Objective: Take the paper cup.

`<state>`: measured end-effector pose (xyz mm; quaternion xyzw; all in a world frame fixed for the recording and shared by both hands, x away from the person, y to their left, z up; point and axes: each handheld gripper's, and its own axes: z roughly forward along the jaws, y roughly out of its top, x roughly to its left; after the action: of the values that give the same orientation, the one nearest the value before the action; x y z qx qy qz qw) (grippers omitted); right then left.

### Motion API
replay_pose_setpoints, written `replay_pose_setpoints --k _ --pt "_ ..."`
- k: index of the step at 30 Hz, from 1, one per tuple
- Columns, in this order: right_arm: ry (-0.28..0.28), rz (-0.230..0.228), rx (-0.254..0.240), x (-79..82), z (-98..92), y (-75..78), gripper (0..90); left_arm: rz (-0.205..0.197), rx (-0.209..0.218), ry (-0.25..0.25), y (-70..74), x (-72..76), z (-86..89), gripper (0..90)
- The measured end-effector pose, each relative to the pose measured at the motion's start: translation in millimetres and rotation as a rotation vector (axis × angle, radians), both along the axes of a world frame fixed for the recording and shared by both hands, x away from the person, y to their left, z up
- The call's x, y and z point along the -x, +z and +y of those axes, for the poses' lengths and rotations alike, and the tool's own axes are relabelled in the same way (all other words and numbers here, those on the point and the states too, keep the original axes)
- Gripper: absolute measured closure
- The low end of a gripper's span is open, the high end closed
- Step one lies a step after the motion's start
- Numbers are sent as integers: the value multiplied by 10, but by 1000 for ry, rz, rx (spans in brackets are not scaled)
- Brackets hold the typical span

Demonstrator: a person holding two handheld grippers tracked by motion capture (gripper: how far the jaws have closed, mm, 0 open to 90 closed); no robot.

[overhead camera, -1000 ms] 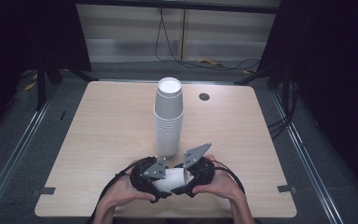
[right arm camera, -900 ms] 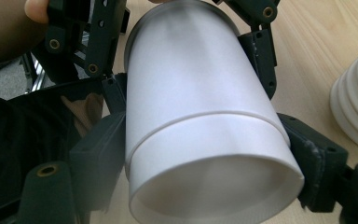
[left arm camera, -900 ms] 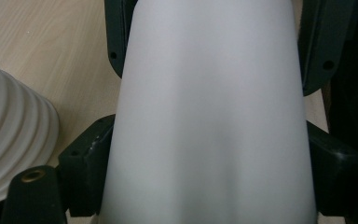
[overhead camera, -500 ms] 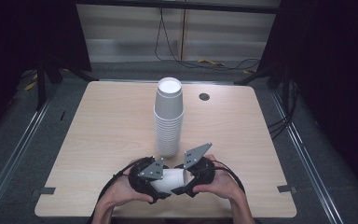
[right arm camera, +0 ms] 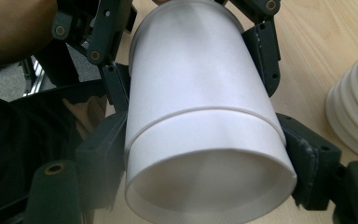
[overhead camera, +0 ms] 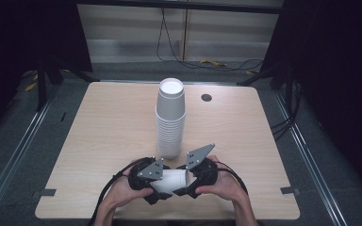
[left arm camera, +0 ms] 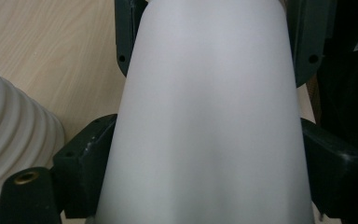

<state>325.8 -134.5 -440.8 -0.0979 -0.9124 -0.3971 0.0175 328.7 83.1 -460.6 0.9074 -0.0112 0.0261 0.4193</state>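
Two nested white paper cups (overhead camera: 170,181) lie on their side between my grippers, just above the table's front edge. My left gripper (overhead camera: 161,184) grips the cups' narrow end (left arm camera: 205,116); its jaws have just been closing with the cup between them. My right gripper (overhead camera: 185,181) is shut on the wide end (right arm camera: 205,154), whose open mouth faces its camera. A rim line shows where one cup sits inside the other. Across the cup, the left gripper (right arm camera: 191,32) clasps the far end.
A tall stack of white cups (overhead camera: 170,117) stands upside down mid-table, just beyond my hands; its ribbed side shows in the gripper views (left arm camera: 14,140) (right arm camera: 354,112). The wooden table (overhead camera: 99,141) has a dark round hole (overhead camera: 206,97) at the back right.
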Motion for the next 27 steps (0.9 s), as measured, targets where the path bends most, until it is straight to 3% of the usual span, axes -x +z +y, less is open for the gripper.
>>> replay_pose_setpoints --k 5,7,9,11,15,16,23,25,27 --pt "-1 -3 0 2 11 10 253 7 21 4 18 -14 27 154" --pt "-7 -2 1 -12 2 -7 253 19 56 11 46 -28 75 157" --pt "-13 5 4 -16 -8 -29 253 13 119 23 89 -28 142 160" --pt "-20 5 2 -12 -25 -42 252 20 150 27 138 -36 202 149" --pt "-26 3 -24 -7 -44 -7 250 7 182 53 184 -36 260 157" --pt "-33 -3 -24 -14 -52 -9 249 -5 207 74 198 -33 293 157" --pt "-101 -10 -50 -46 -136 -74 243 5 302 145 166 -27 402 159" --pt "-114 -8 -57 -46 -159 -94 243 19 354 168 147 -23 444 157" --pt "-135 -12 -68 -46 -185 -110 242 37 367 179 131 -23 476 157"
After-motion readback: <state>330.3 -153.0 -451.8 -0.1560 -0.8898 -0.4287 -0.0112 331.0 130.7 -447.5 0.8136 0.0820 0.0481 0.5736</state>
